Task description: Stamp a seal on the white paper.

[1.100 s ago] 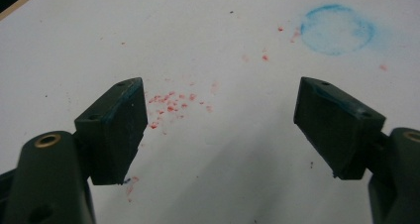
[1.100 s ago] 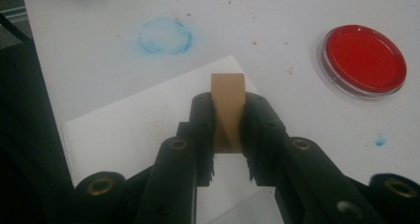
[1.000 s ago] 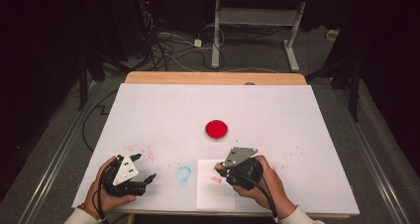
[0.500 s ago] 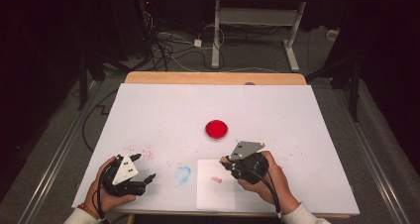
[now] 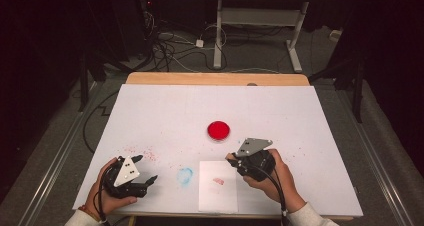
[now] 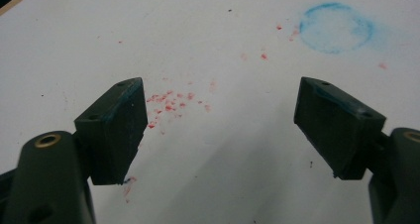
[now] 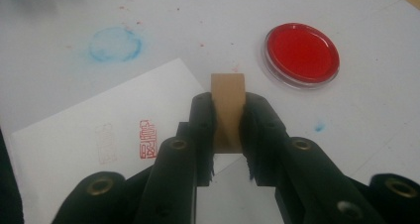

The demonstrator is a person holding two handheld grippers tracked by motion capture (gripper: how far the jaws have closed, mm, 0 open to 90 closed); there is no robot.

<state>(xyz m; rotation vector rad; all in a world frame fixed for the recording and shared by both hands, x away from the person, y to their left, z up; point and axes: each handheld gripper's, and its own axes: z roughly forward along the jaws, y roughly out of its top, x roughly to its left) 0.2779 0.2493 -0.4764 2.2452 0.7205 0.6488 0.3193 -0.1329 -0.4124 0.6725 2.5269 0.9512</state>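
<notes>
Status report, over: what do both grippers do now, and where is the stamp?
Right gripper shut on wooden stamp, above the paper sheet's edge. Left gripper open, idle over the table. Red ink pad ahead, path free.

Left hand [image 5: 111, 187] at 7 o'clock of high view, wrapped around left gripper [image 6: 220, 130]; jaws spread wide, nothing between, pointing toward 2 o'clock. Right hand [image 5: 272, 178] at 5 o'clock, forearm entering from bottom edge, gripping right gripper [image 7: 229, 119]; jaws closed tight, pointing toward 10 o'clock. Grippers well apart.
</notes>
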